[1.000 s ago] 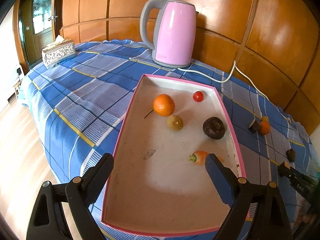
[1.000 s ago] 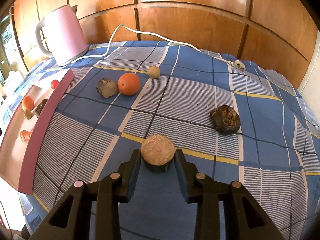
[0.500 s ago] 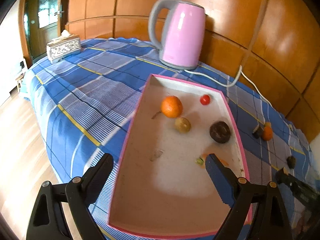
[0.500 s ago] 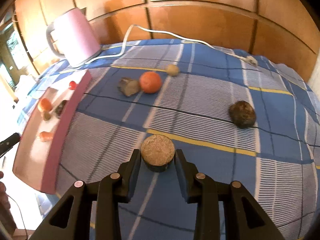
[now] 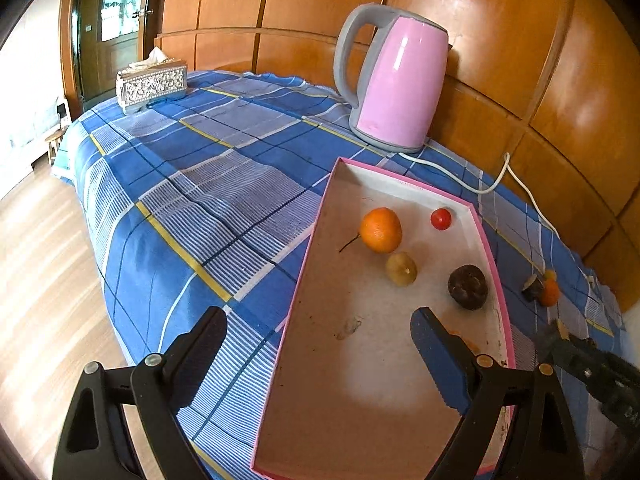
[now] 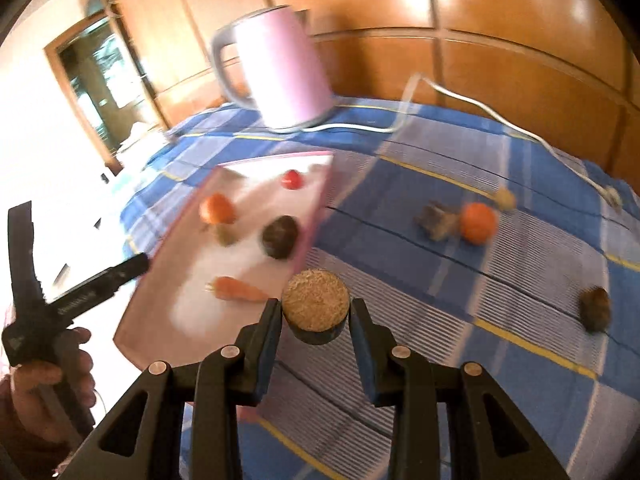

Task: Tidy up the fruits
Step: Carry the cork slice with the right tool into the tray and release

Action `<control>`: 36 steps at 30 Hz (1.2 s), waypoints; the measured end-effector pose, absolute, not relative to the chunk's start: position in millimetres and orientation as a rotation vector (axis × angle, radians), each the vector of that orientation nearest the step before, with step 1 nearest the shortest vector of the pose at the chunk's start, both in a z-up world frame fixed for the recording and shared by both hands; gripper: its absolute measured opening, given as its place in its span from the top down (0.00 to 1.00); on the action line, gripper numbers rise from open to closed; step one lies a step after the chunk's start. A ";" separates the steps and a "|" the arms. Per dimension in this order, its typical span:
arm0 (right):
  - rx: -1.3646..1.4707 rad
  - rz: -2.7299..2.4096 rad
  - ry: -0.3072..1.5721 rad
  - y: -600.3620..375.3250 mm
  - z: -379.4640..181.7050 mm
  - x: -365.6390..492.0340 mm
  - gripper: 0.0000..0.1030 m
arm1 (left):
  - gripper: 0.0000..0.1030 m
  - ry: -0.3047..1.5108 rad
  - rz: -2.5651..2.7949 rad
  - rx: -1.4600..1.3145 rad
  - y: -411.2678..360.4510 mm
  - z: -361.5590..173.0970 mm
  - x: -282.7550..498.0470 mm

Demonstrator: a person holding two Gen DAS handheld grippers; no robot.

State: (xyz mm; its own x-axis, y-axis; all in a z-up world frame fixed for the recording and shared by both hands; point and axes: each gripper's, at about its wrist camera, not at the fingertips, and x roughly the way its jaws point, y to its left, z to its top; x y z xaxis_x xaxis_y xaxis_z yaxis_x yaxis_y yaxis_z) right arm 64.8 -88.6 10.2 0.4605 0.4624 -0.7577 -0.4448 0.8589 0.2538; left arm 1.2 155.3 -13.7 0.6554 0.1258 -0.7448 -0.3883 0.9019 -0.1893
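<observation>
1. Right gripper [image 6: 315, 318]: its jaws are narrowed onto a round piece with a tan cut face [image 6: 315, 300], one pad on each flank and the flat face turned up toward the camera. Gripping the sides probably keeps it from rolling out in carriage.
2. The right gripper points steeply down; the held piece sits at the near right edge of the pink-rimmed tray [image 6: 316, 216], so I judge delivery into the tray to be the step in hand.
3. Just beyond and left of the claw lies a carrot [image 6: 236, 289]; farther on, a dark round fruit [image 6: 281, 237], an orange [image 6: 217, 209] and a small red fruit [image 6: 291, 179], all grouped in the tray as sorted stock.
4. Right of the claw, on the cloth, unsorted pieces remain: a dark lump [image 6: 596, 308] and another orange [image 6: 478, 223].
5. Left gripper [image 5: 318, 342]: jaws wide, empty, angled down over the tray's near end, apparently on standby.
</observation>
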 end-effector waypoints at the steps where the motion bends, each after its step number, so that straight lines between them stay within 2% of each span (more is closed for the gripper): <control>1: 0.014 0.573 0.942 -81.9 11.0 66.9 0.66 | 0.09 0.810 0.298 -0.351 155.8 -14.5 1.2; 15: -0.086 0.636 0.993 4.0 -8.1 105.6 0.66 | 0.09 0.820 0.301 -0.356 158.7 -19.1 1.9; 36: 0.038 0.488 0.933 -66.7 4.9 72.7 0.64 | 0.09 0.806 0.259 -0.331 146.0 -10.9 0.1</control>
